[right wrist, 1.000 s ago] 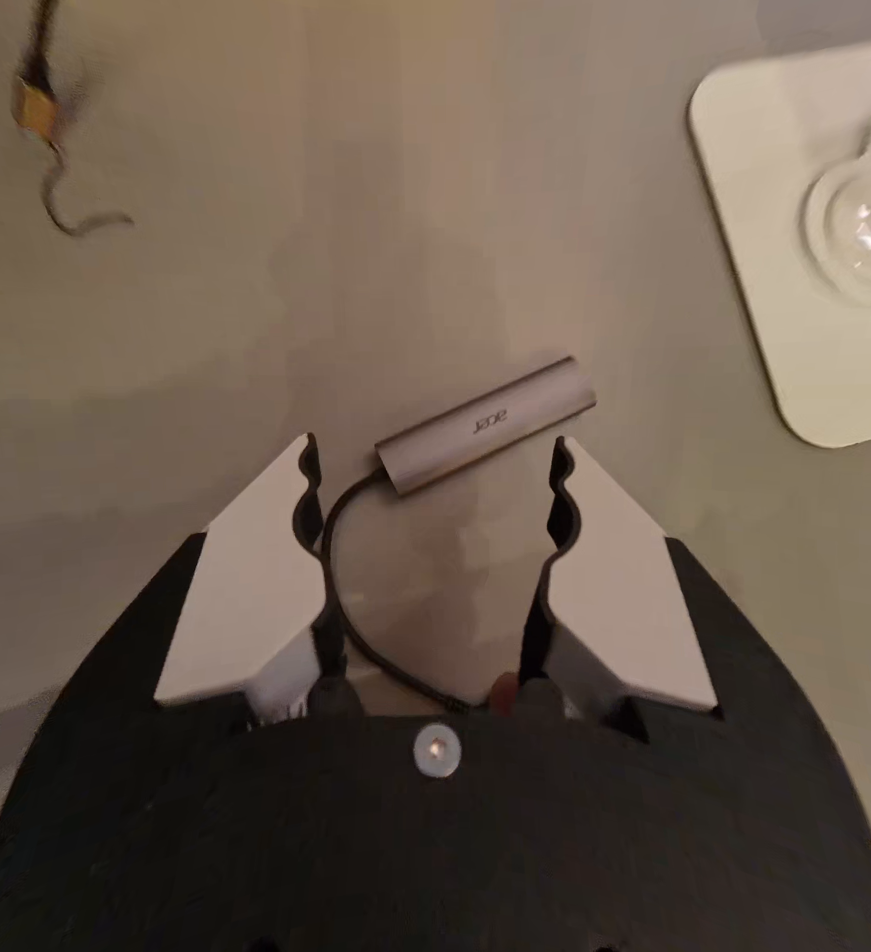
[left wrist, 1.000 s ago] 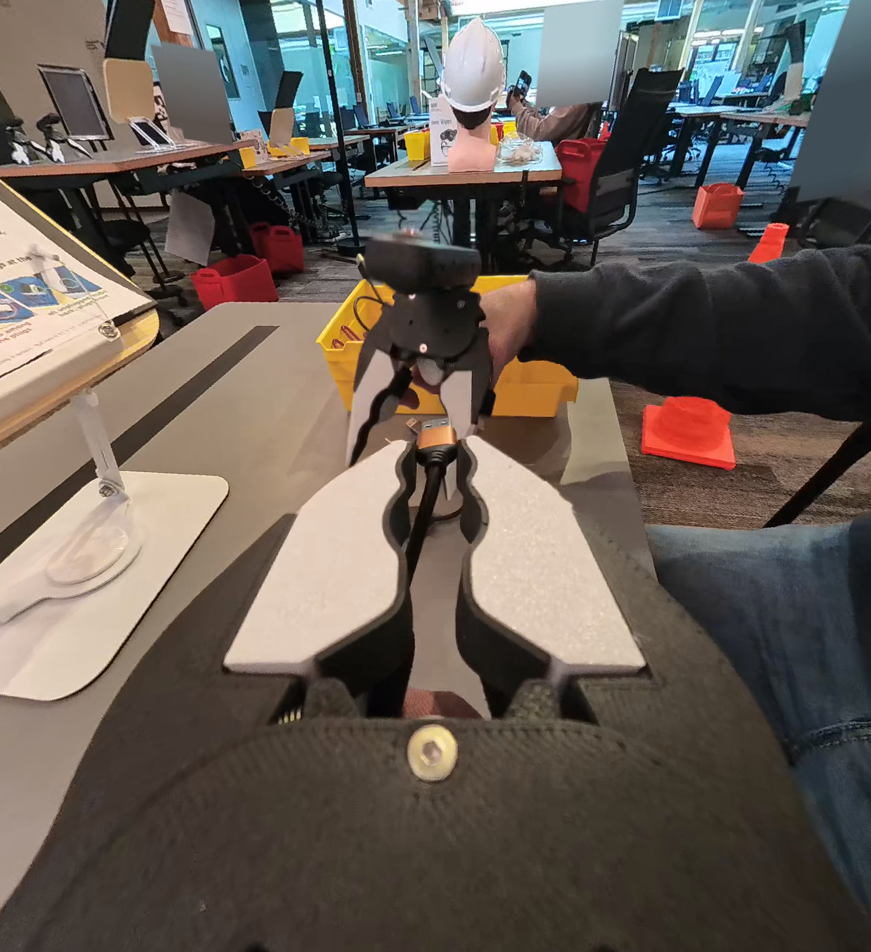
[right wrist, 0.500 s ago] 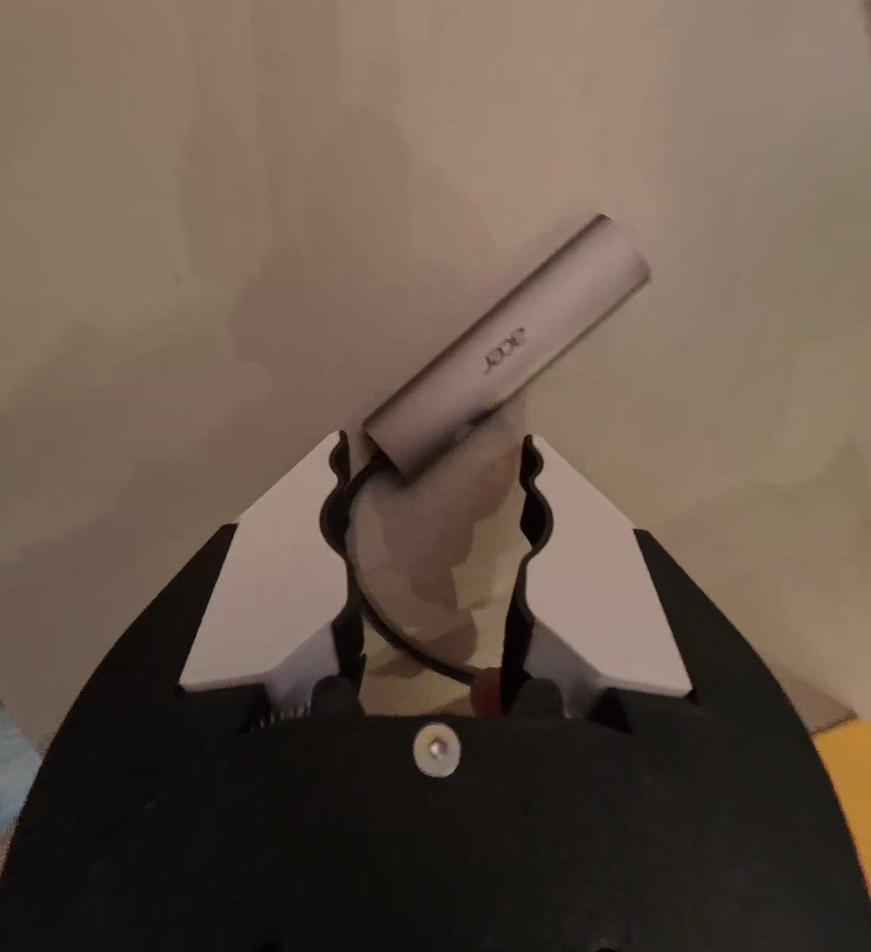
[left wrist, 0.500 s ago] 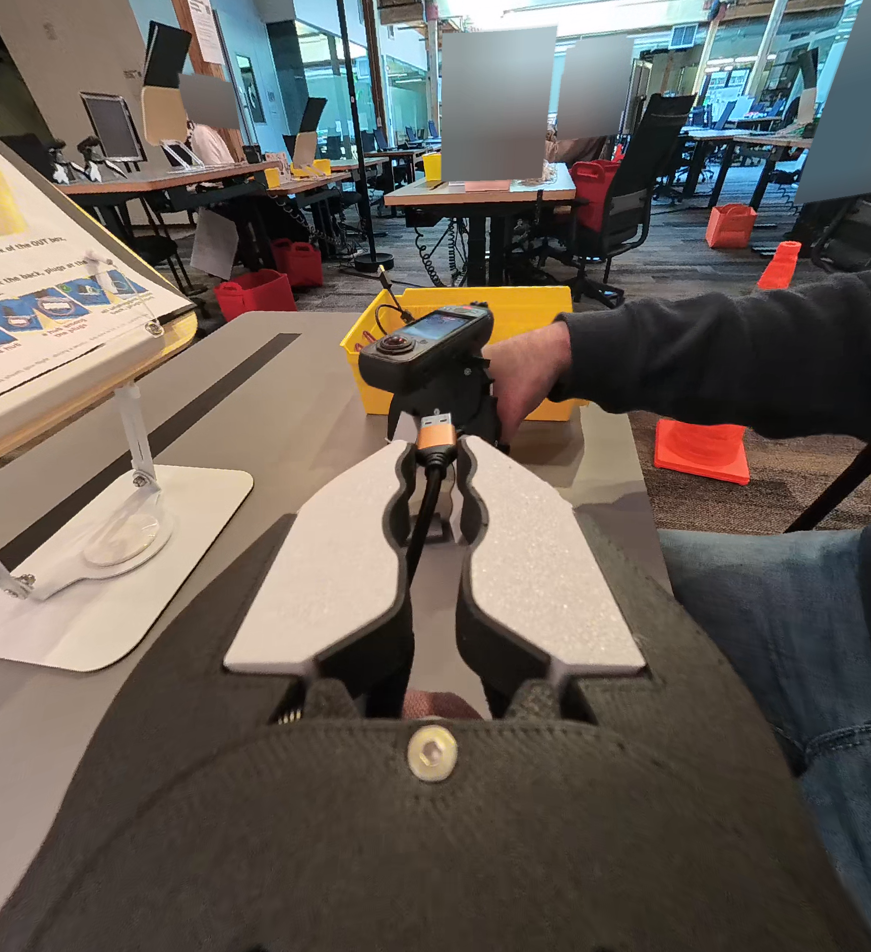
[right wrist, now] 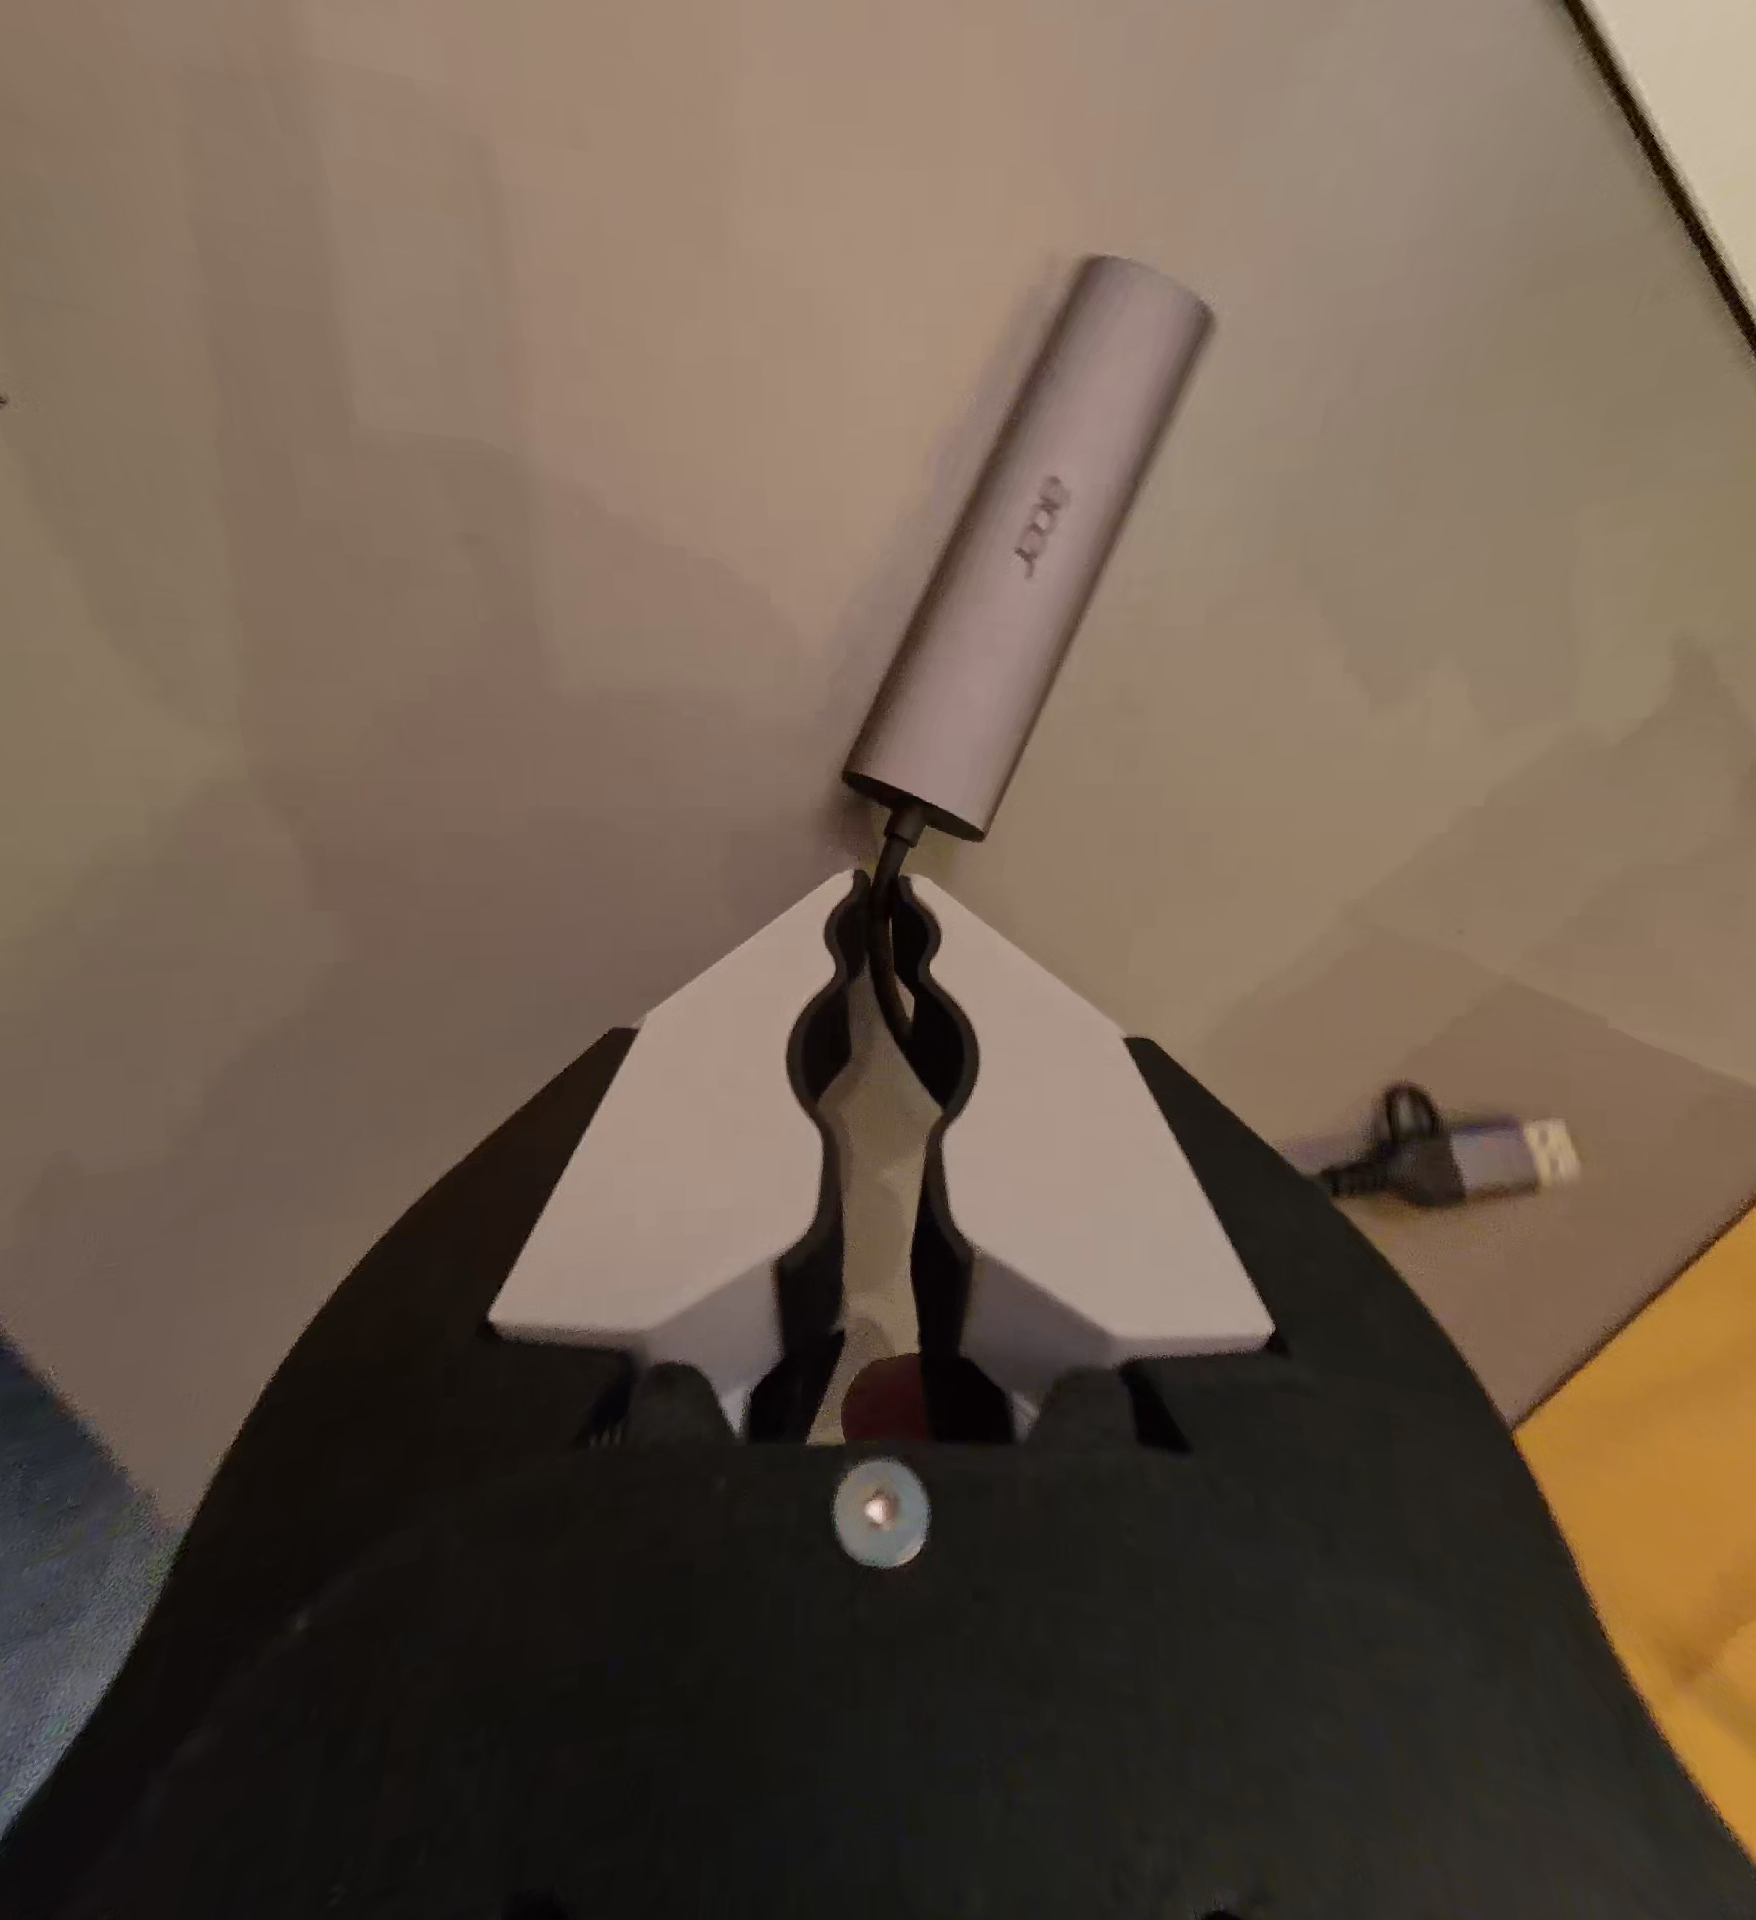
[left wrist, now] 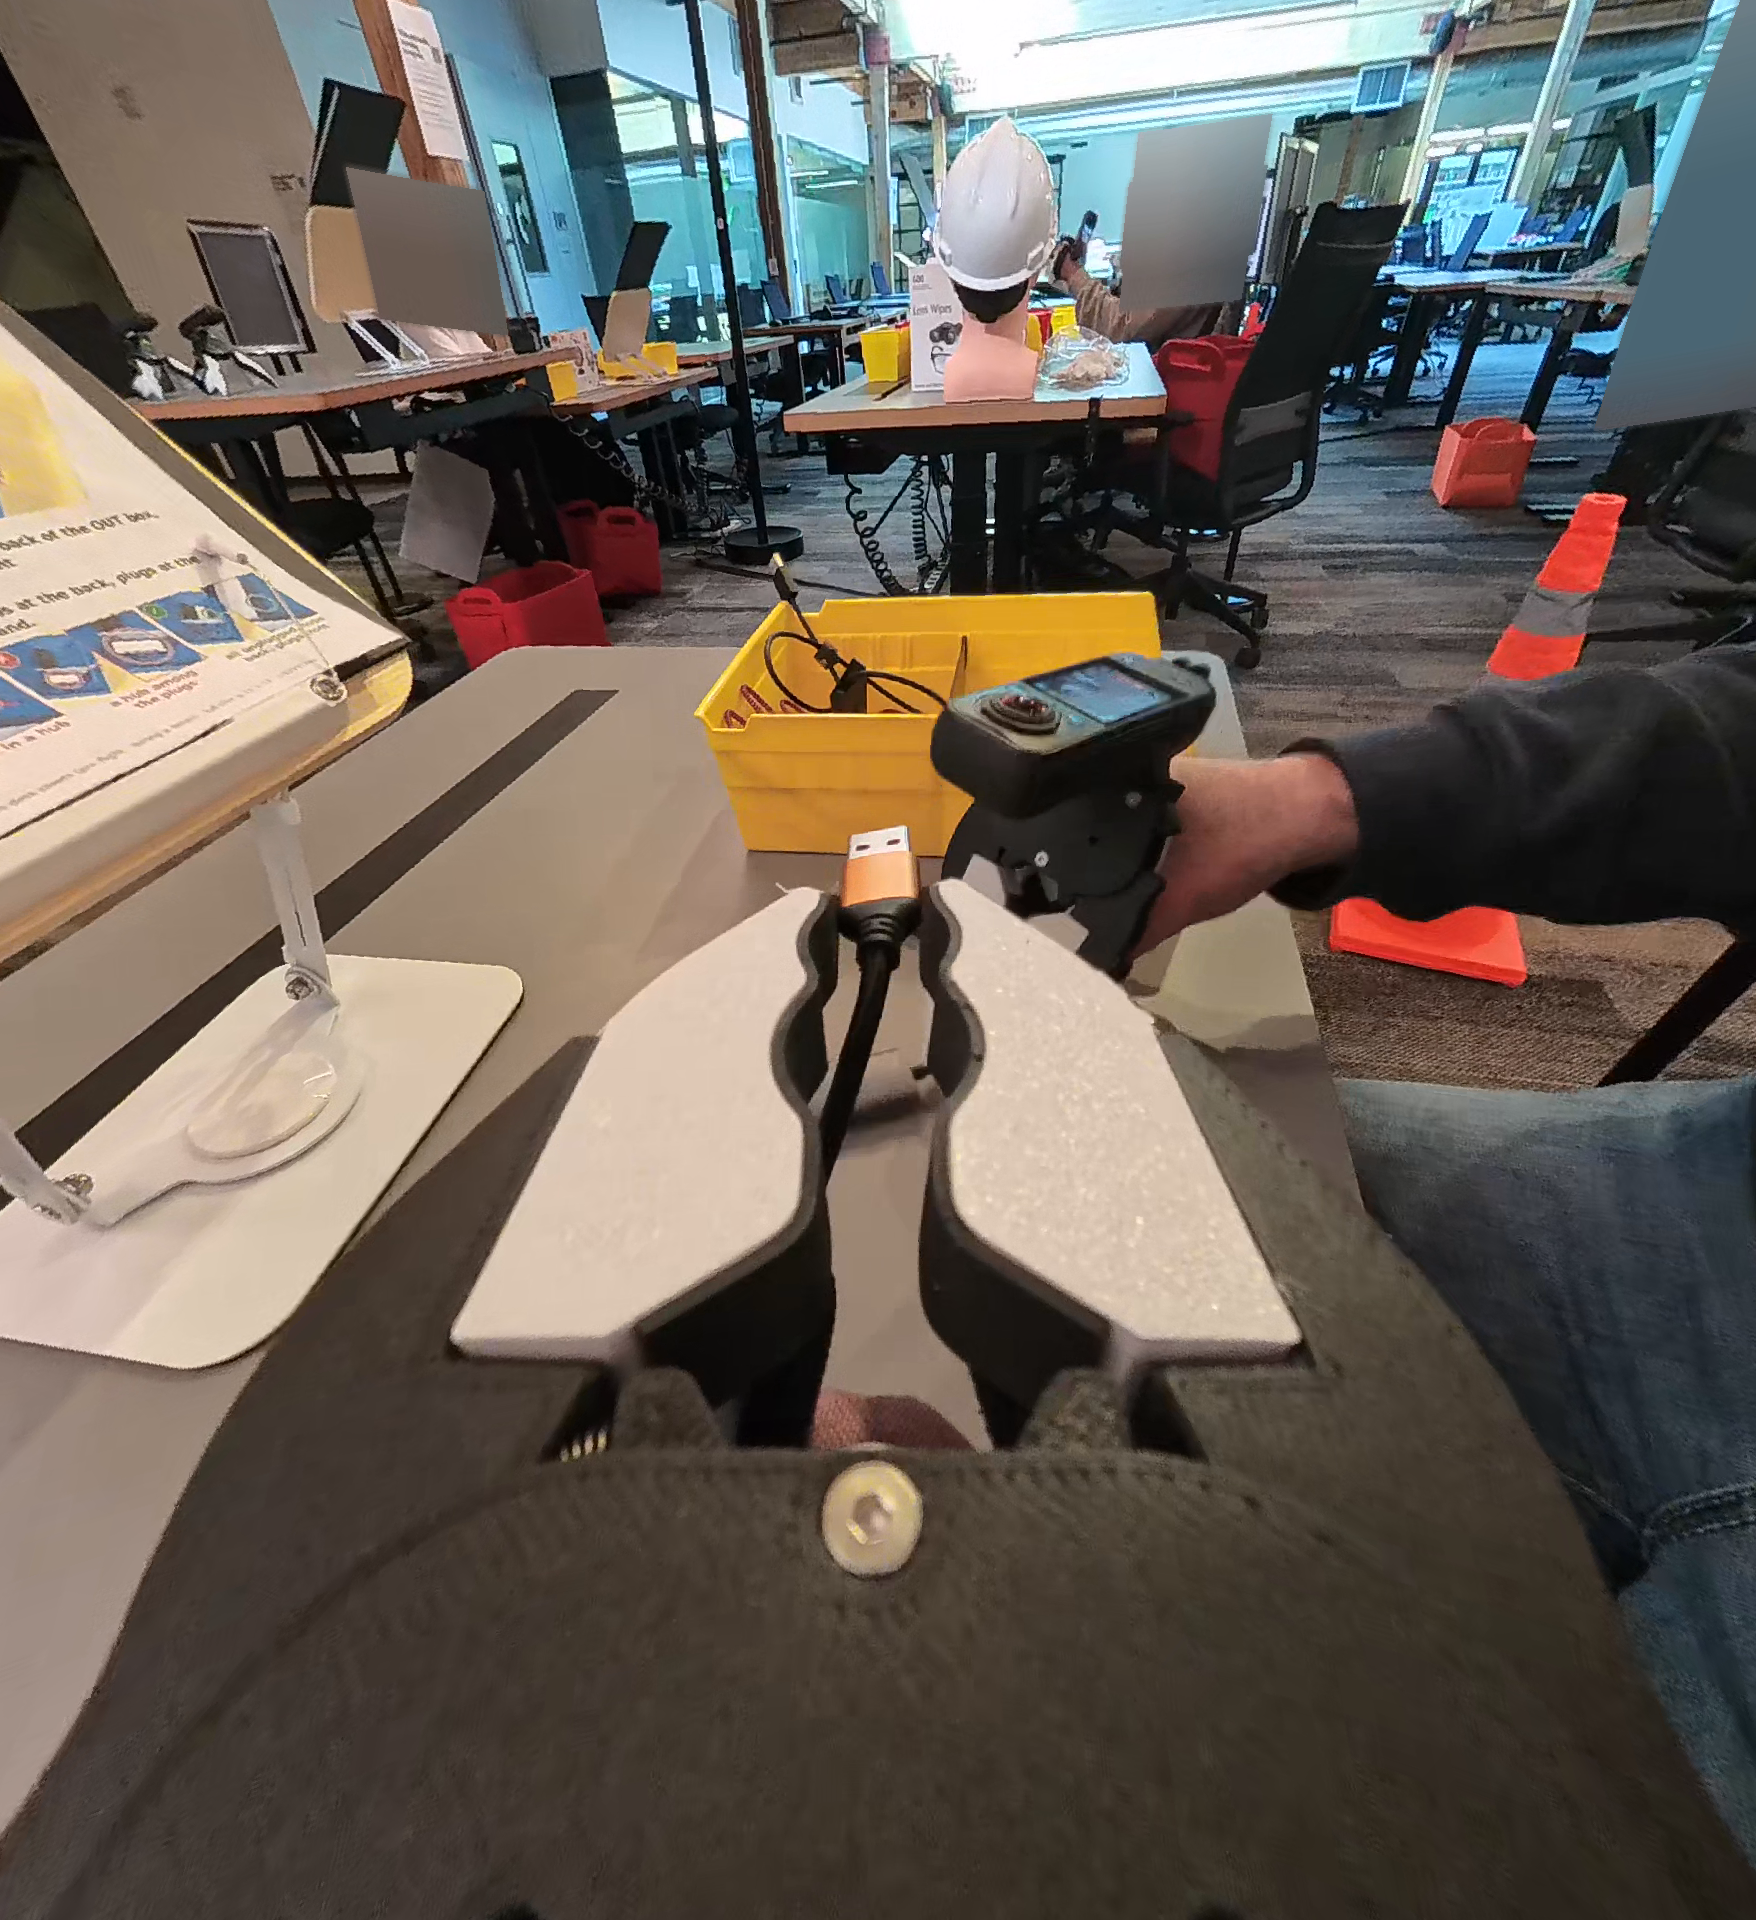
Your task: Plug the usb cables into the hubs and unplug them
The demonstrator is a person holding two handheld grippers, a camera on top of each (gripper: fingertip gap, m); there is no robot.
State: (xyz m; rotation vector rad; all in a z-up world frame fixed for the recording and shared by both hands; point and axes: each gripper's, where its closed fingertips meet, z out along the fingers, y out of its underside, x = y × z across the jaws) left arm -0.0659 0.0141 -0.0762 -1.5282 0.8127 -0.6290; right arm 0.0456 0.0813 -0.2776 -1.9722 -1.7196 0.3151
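Note:
My left gripper (left wrist: pixel 879 914) is shut on a black USB cable with an orange-collared plug (left wrist: pixel 879 871); the metal plug tip sticks out past the fingertips, above the grey table. My right gripper (right wrist: pixel 882 883) is shut on the short black cord (right wrist: pixel 895 847) of a grey metal hub (right wrist: pixel 1035 556), right behind the hub's near end. The hub lies on the table, pointing away and to the right. The right gripper (left wrist: pixel 1061 831), held by a hand, also shows in the left wrist view, just right of the plug. The hub's own plug (right wrist: pixel 1476 1158) lies on the table at right.
A yellow bin (left wrist: pixel 915 707) with cables stands at the table's far edge. A white stand base (left wrist: pixel 230 1164) holding an instruction board (left wrist: pixel 74 665) is at left. The person's knee in jeans (left wrist: pixel 1632 1299) is at right. A white stand corner (right wrist: pixel 1747 156) shows top right. Left tips to right tips: about 25 cm.
My right gripper has closed from wide open onto the hub's cord and turned the hub to point away. The left gripper with the plug has shifted left of the right gripper.

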